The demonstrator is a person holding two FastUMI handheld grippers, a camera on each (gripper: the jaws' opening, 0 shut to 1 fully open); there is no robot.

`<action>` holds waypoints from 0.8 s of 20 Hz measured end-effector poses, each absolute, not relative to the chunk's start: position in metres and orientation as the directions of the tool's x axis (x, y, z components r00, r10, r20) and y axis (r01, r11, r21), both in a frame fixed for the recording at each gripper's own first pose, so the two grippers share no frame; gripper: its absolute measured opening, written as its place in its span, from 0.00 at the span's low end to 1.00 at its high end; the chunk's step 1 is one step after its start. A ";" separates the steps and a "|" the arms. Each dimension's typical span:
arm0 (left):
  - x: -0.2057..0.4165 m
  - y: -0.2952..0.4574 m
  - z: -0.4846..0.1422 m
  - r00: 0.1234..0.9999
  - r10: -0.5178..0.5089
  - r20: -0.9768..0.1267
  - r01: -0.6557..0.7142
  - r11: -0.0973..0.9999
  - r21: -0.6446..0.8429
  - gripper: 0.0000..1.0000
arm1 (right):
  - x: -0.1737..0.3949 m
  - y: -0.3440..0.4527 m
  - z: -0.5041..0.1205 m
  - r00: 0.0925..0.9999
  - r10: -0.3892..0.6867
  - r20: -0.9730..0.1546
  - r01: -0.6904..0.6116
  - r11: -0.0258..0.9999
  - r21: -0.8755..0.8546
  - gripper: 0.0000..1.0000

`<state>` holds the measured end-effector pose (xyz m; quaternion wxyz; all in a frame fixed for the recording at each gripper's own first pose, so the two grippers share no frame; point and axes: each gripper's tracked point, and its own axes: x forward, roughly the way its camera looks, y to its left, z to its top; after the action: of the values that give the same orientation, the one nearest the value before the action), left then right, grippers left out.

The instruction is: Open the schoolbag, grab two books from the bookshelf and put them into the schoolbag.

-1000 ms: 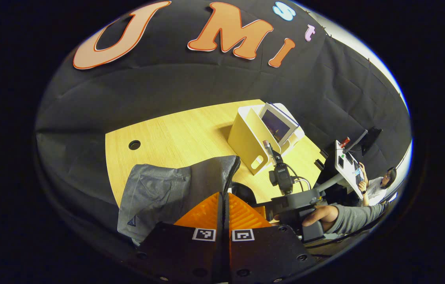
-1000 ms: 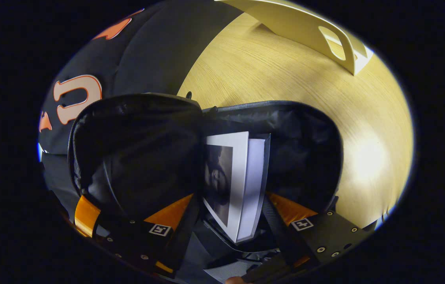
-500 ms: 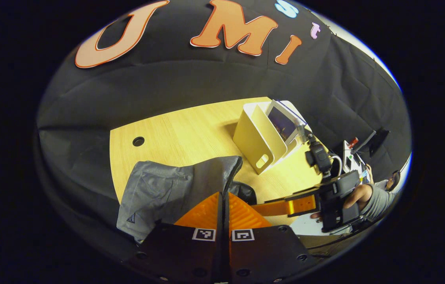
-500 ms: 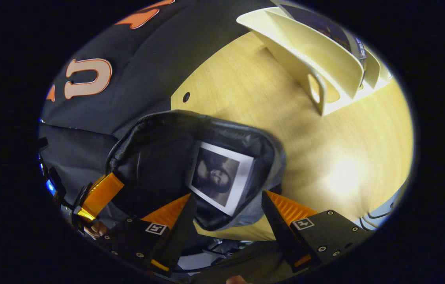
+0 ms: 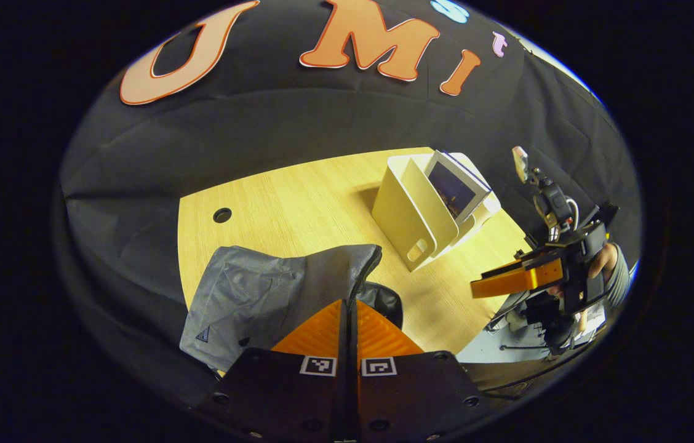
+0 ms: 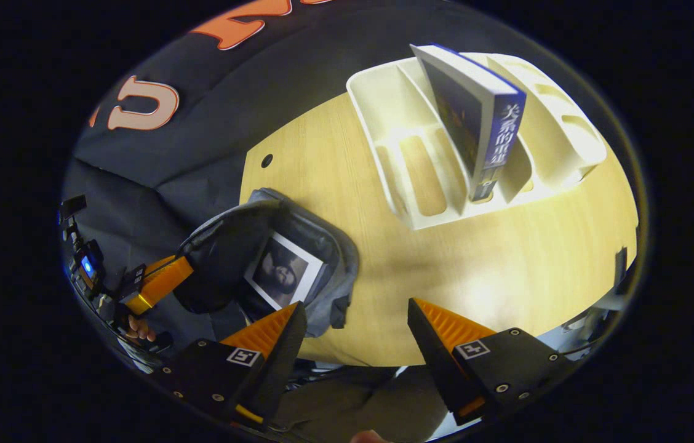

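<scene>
The grey schoolbag (image 5: 261,286) lies on the wooden table, its mouth held up by my left gripper (image 5: 350,304), which is shut on the zipper edge. In the right gripper view the schoolbag (image 6: 335,246) gapes open with a white-bordered book (image 6: 282,277) inside, and the left gripper (image 6: 159,280) grips its rim. My right gripper (image 6: 356,320) is open and holds nothing, above the table's near edge between bag and shelf. The cream bookshelf (image 6: 408,166) holds one blue book (image 6: 476,117) leaning in a slot. The left gripper view shows the bookshelf (image 5: 411,215), its book (image 5: 451,191) and the right gripper (image 5: 507,280).
Bare wooden table (image 6: 507,258) lies between bag and shelf. A round cable hole (image 5: 222,215) sits at the far left. Black cloth walls close in the back and left. A hand (image 5: 599,264) holds the right gripper beyond the table's right edge.
My right gripper has pulled out of the bag and drawn back to the right, leaving the white-bordered book inside; the shelf is now in full view. The left gripper keeps its hold.
</scene>
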<state>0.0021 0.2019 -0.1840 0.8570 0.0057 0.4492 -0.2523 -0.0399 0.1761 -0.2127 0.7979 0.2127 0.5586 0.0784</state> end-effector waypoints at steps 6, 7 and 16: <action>-0.001 0.197 -0.196 0.469 -0.414 -0.780 0.404 0.886 -0.227 0.01 | -0.023 0.134 -0.187 0.371 0.321 -0.871 0.076 0.925 0.373 0.99; -0.001 0.199 -0.197 0.473 -0.408 -0.781 0.398 0.889 -0.224 0.01 | -0.022 0.127 -0.185 0.368 0.311 -0.876 0.066 0.931 0.358 0.99; 0.003 0.193 -0.201 0.484 -0.378 -0.789 0.346 0.911 -0.225 0.01 | 0.023 0.046 -0.156 0.370 0.174 -0.913 0.031 0.980 0.199 0.99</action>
<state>0.0034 0.1930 -0.2013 0.8611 -0.0177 0.4626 -0.2103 0.0233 0.0460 -0.1559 0.8226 0.0913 0.5595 0.0434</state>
